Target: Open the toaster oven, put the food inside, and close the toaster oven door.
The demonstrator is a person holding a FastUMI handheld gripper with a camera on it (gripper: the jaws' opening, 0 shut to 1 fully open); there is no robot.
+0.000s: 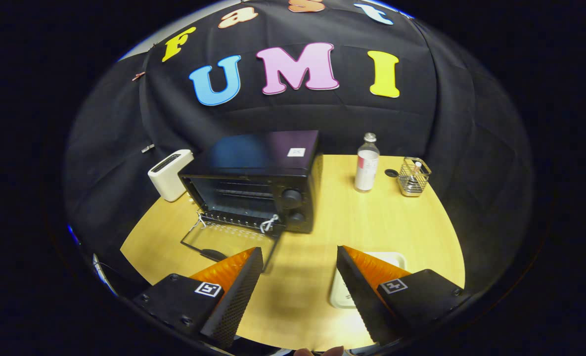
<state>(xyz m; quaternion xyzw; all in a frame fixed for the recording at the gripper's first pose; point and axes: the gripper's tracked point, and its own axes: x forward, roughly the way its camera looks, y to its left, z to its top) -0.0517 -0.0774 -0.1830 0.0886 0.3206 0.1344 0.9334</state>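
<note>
A black toaster oven (263, 183) stands on the wooden table (401, 232), beyond my left finger. Its glass door (226, 241) hangs folded down toward me, and the dark inside with a wire rack (243, 194) is exposed. Two knobs sit on its right side. My gripper (299, 249) is open above the table with nothing between its fingers, a short way back from the oven. The door's handle lies just ahead of the left fingertip. A white tray (341, 292) lies on the table under the right finger, which hides most of it.
A white box-shaped appliance (169, 174) stands left of the oven. Right of the oven stand a clear bottle (367, 165), a small dark cap (391, 173) and a wire basket (414, 177). Bare tabletop stretches between the oven and the tray.
</note>
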